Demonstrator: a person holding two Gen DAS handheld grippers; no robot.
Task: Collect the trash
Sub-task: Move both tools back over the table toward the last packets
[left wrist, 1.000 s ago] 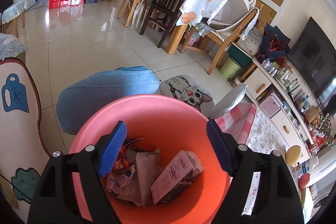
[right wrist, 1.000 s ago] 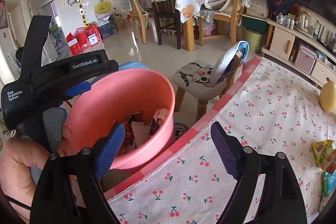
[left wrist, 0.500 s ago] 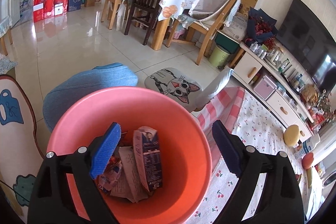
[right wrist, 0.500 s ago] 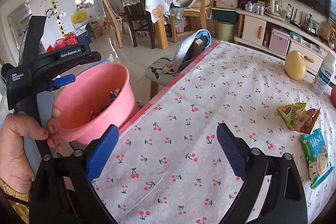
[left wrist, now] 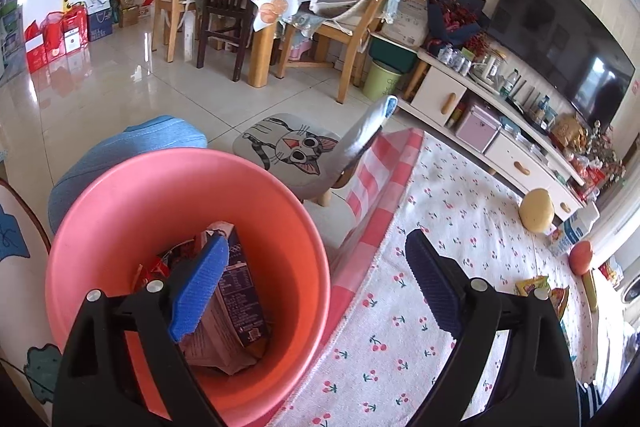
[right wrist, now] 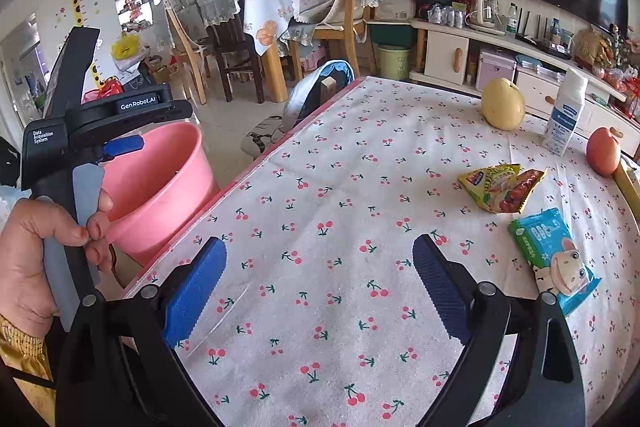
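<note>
A pink bin (left wrist: pixel 120 211) stands beside the table and holds several crumpled wrappers and a dark carton (left wrist: pixel 240 303). My left gripper (left wrist: pixel 316 287) hangs open over the bin's right rim, nothing between its fingers. In the right wrist view my right gripper (right wrist: pixel 320 283) stands open and empty above the cherry-print tablecloth (right wrist: pixel 340 167). To its right lie a yellow and red snack wrapper (right wrist: pixel 500 187) and a blue wet-wipe pack (right wrist: pixel 556 255). The pink bin (right wrist: pixel 160 195) sits at the left of that view, with a hand (right wrist: pixel 44 247) holding the left gripper's handle.
On the table's far side stand a yellow pear (right wrist: pixel 502 103), a white bottle (right wrist: pixel 564 119) and a red fruit (right wrist: pixel 603 151). A small chair with a cat cushion (left wrist: pixel 292 147) sits at the table's edge. A blue stool (left wrist: pixel 120 155) is behind the bin. A TV cabinet (right wrist: pixel 520 67) lines the far wall.
Both grippers have swung right, away from the bin and toward the table. The bin has slid to the left in both views, and the wrapper and wipe pack have come into the right wrist view.
</note>
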